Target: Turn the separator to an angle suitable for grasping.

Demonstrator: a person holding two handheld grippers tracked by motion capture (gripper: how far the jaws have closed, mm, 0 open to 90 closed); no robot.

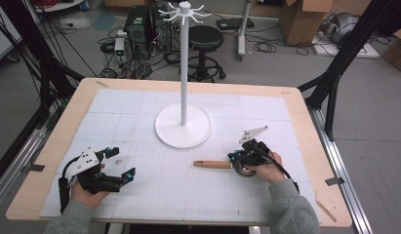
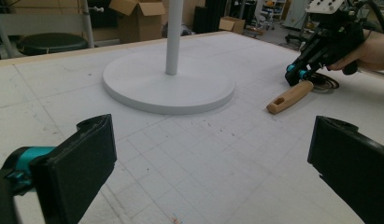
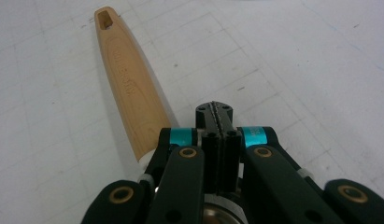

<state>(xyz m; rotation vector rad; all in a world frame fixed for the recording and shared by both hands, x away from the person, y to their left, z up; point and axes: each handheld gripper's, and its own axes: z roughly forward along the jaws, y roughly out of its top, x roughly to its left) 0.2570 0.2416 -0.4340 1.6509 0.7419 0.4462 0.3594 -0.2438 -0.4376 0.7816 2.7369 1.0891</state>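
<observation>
A utensil with a tapered wooden handle (image 1: 212, 164) (image 2: 290, 97) (image 3: 126, 79) lies flat on the white mat, right of centre, with a slot at its free end. Its dark round head (image 2: 329, 84) lies under my right gripper (image 1: 233, 157) (image 2: 296, 73) (image 3: 216, 112). That gripper is low over the handle's near end, its jaws pressed together with nothing visible between the pads; the handle runs beside them. My left gripper (image 1: 121, 163) (image 2: 213, 158) rests at the front left of the mat, jaws wide apart and empty.
A white stand with a round base (image 1: 183, 126) (image 2: 166, 88), a tall pole and hooks at the top rises at the mat's middle rear. The wooden table edge (image 1: 56, 141) frames the mat. A stool, boxes and cables are on the floor beyond.
</observation>
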